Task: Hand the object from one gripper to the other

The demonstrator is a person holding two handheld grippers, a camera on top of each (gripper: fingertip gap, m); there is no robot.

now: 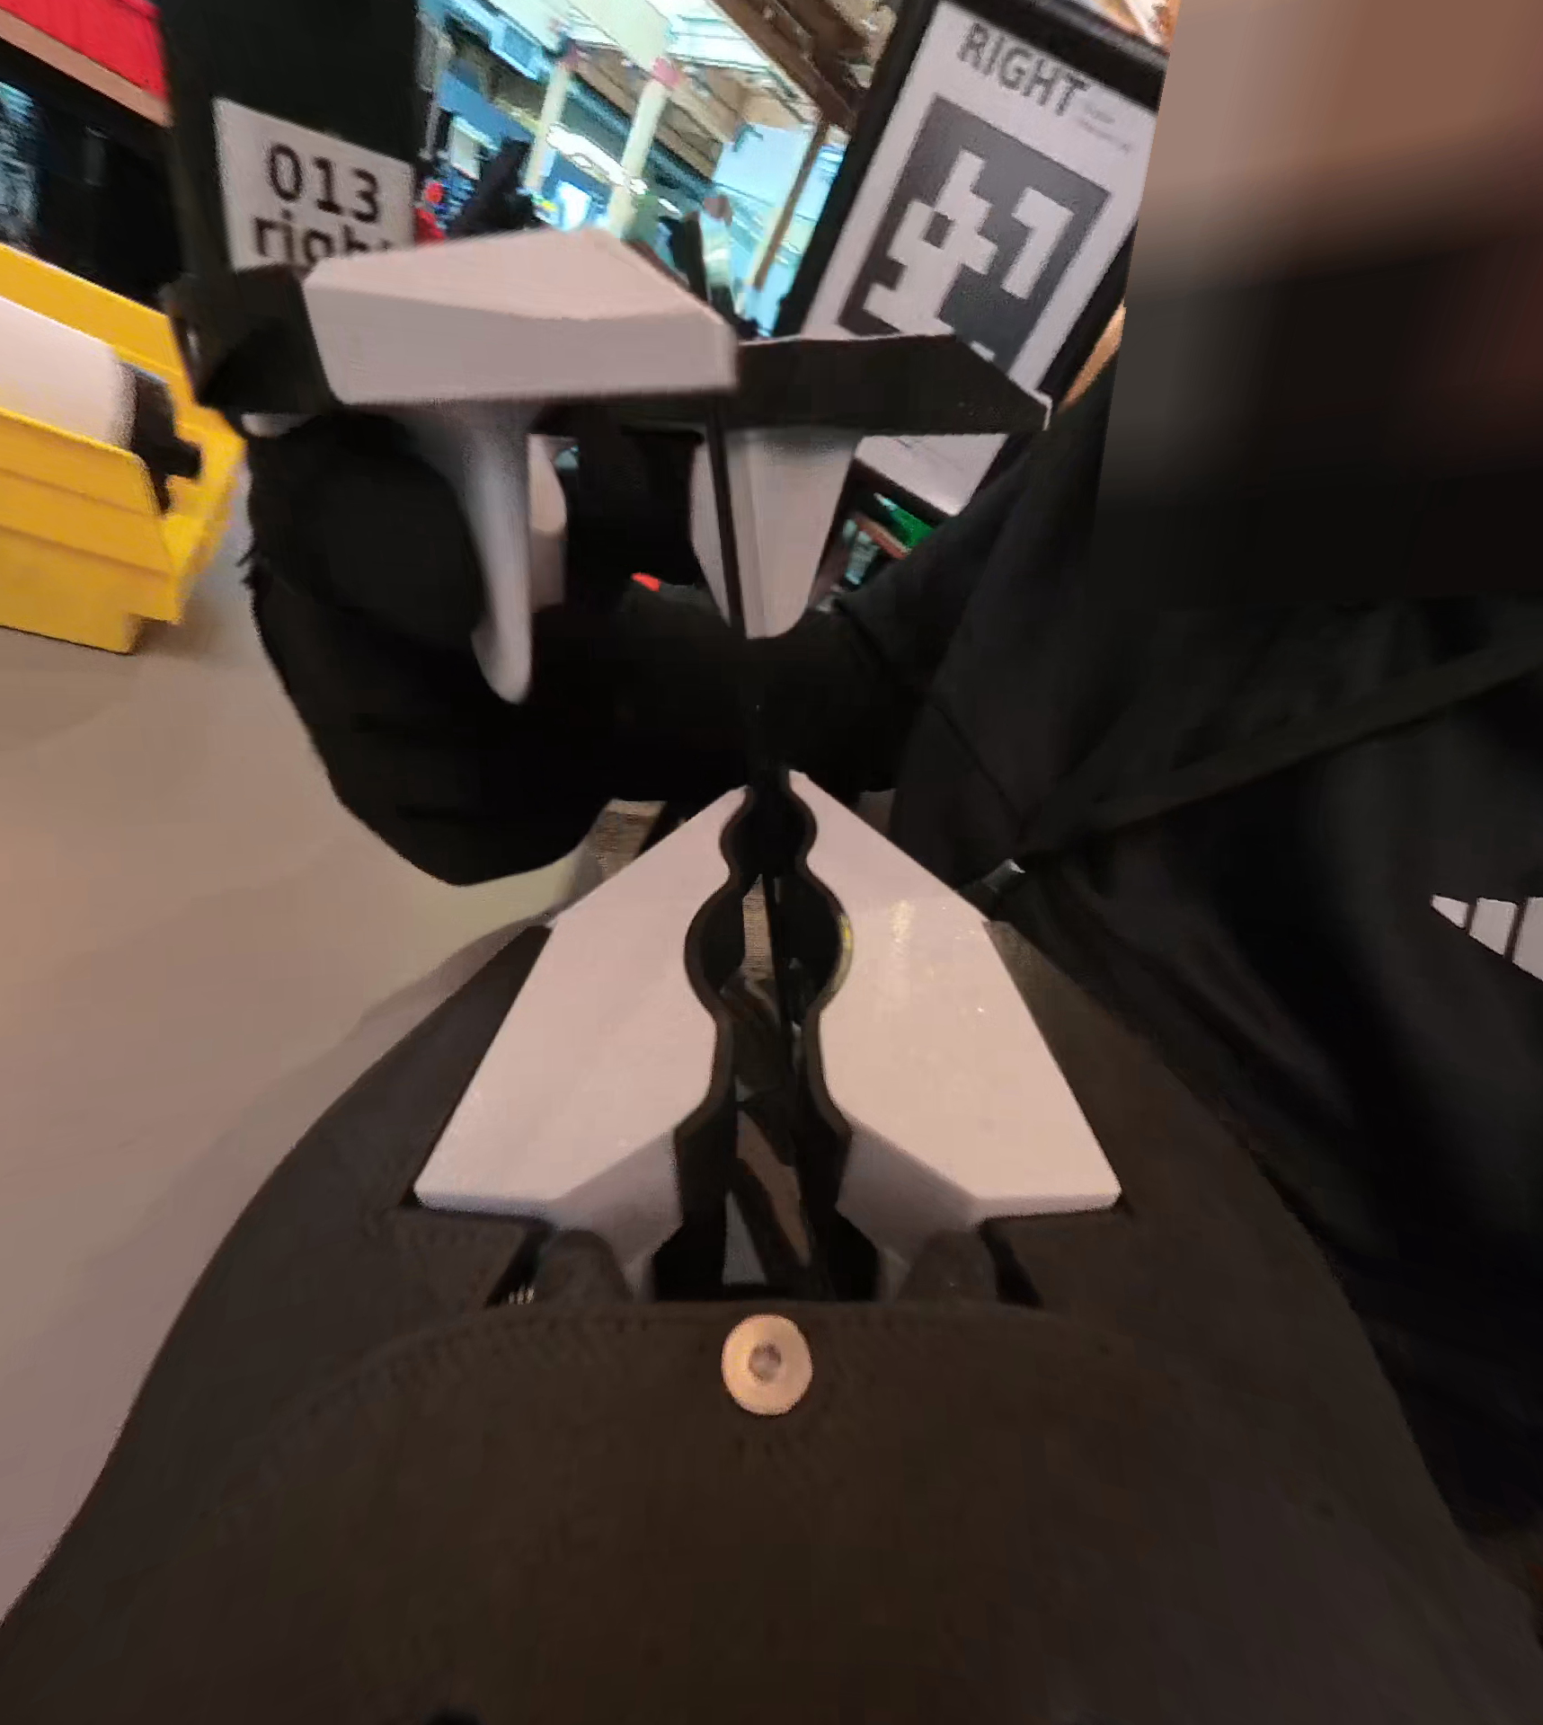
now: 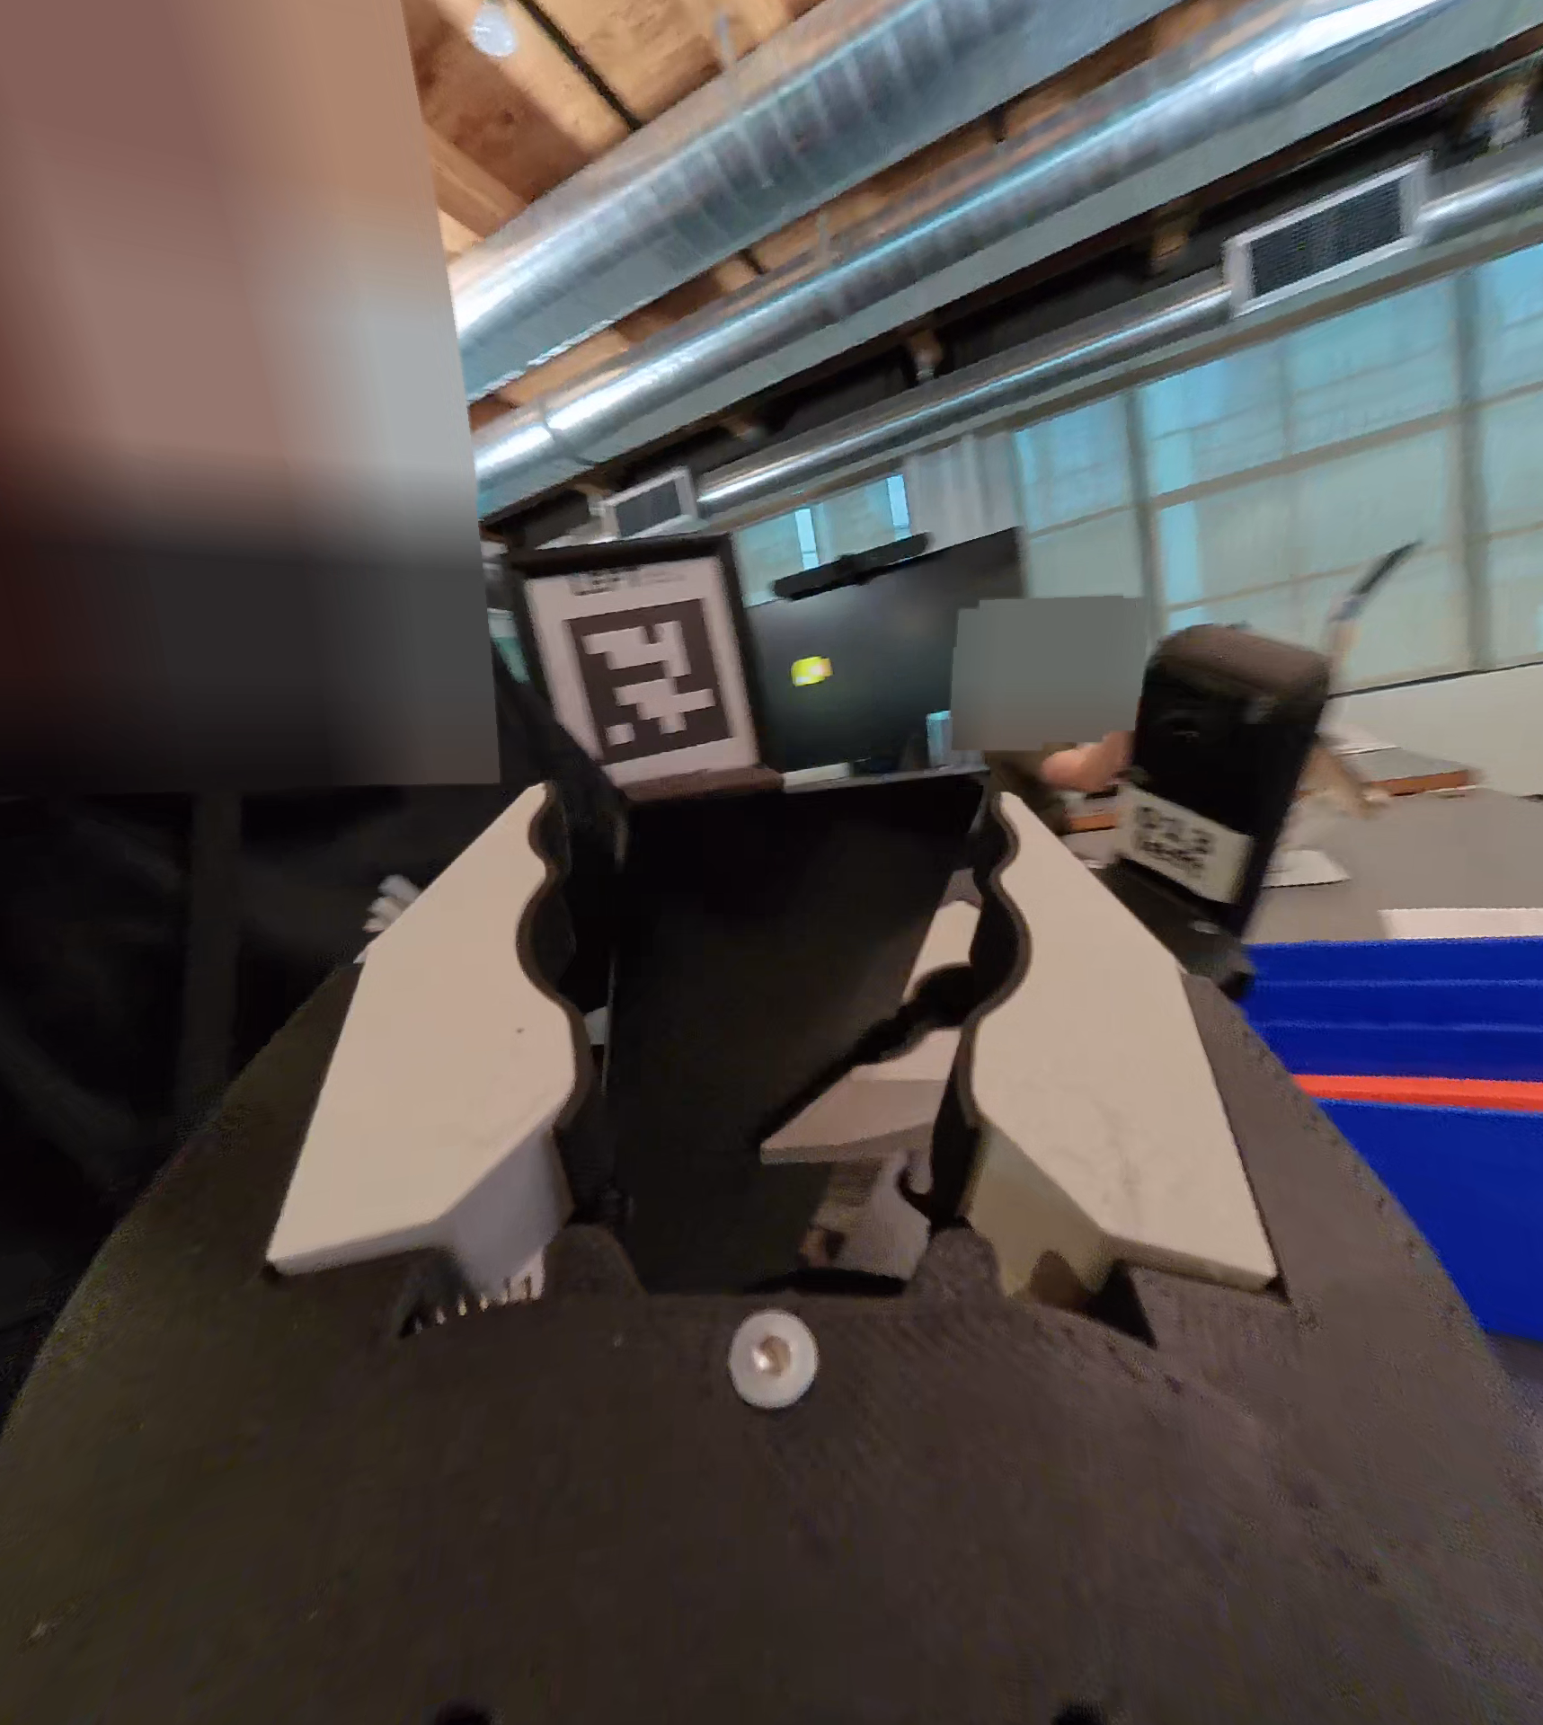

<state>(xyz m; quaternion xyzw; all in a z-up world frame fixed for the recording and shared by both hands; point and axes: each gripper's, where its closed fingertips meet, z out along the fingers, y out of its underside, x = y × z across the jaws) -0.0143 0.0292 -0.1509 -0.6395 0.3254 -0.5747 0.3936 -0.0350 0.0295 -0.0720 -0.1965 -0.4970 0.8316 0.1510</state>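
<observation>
A thin, flat black sheet (image 2: pixel 749 952) is the object. In the left wrist view it shows edge-on as a thin dark line (image 1: pixel 728 523). My left gripper (image 1: pixel 767 793) is shut on its lower end, the pads nearly touching at the tips. My right gripper (image 2: pixel 772 812) is open, with one finger on each side of the sheet and a gap at each face. In the left wrist view the right gripper (image 1: pixel 637 644) points down from above, and the sheet lies close to its right finger (image 1: pixel 777 523). The left gripper's grey fingers (image 2: pixel 842 1120) show low between the right jaws.
A gloved hand (image 1: pixel 394 653) and a black jacket (image 1: pixel 1262 840) are close behind the grippers. A yellow bin (image 1: pixel 30 485) holding a white roll stands at the left on the grey table (image 1: pixel 95 933). A blue bin (image 2: pixel 1449 1120) stands at the right. A hand holds a black device (image 2: pixel 1215 775) farther back. The gap from one gripper's tips to the other's is roughly 8 cm.
</observation>
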